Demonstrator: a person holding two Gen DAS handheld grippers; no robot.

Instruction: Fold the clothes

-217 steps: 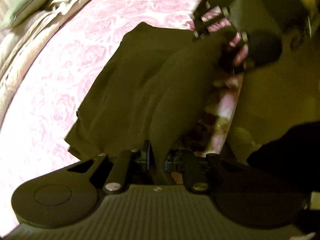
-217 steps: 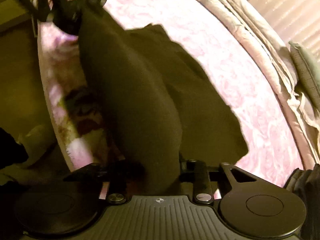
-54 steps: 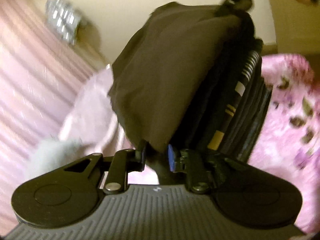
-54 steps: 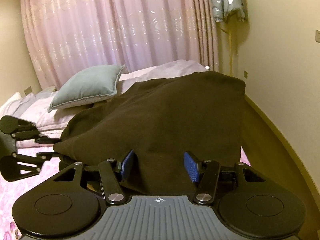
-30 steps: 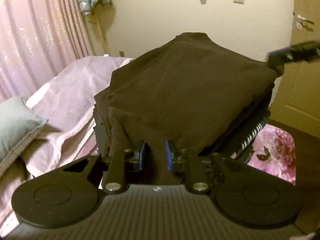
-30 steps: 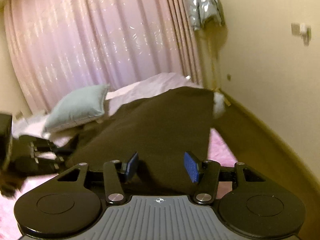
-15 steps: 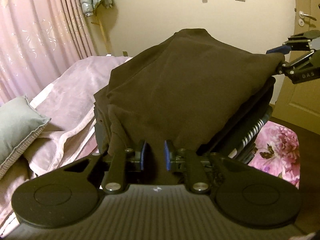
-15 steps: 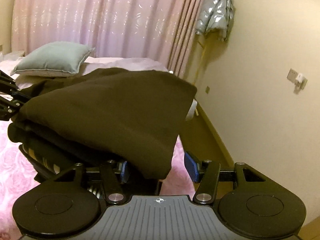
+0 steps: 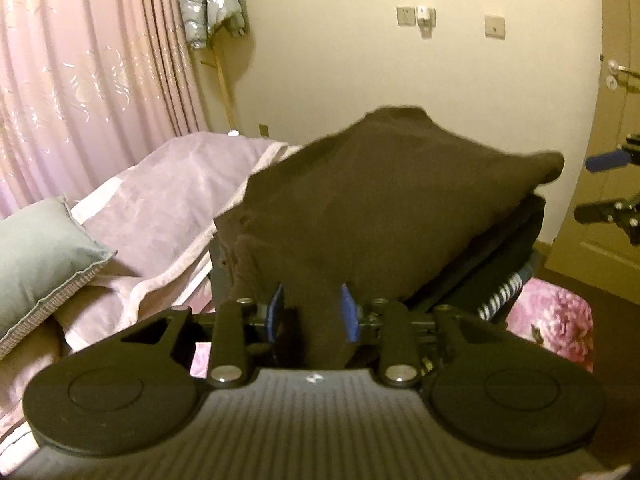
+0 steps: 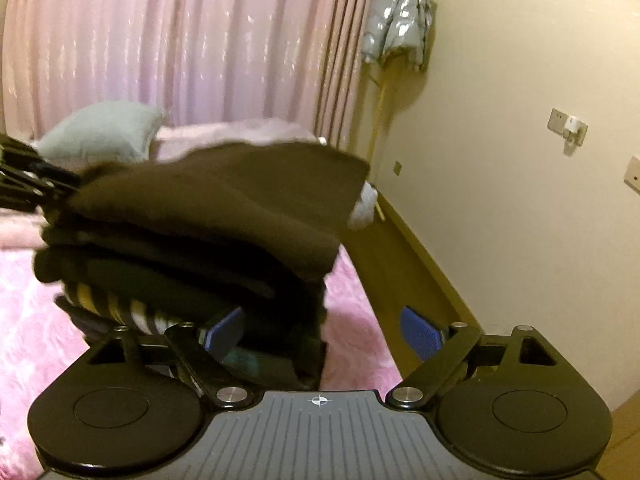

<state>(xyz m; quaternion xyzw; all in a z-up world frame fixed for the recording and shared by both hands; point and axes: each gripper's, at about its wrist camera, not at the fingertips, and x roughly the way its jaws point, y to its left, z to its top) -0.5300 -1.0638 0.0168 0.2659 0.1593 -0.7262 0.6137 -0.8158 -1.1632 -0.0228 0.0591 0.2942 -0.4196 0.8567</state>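
Observation:
A folded dark brown garment (image 9: 384, 216) lies on top of a stack of folded clothes (image 10: 168, 280) on the bed. It also shows in the right wrist view (image 10: 224, 208). My left gripper (image 9: 311, 314) is open, its blue pads apart, with a hanging edge of the brown garment still between them. My right gripper (image 10: 322, 330) is wide open and empty, just off the stack's near corner. The right gripper also shows at the right edge of the left wrist view (image 9: 612, 184).
A striped garment (image 10: 116, 308) lies lower in the stack. The bed has a pink floral cover (image 10: 352, 312), a lilac duvet (image 9: 176, 184) and a grey-green pillow (image 9: 36, 248). Pink curtains (image 10: 180, 40), a silver jacket on a stand (image 10: 400, 24), a door (image 9: 616, 80).
My left gripper has opened and let go of the brown garment. My right gripper has opened wider and drawn back from the stack. The garment now rests on the stack.

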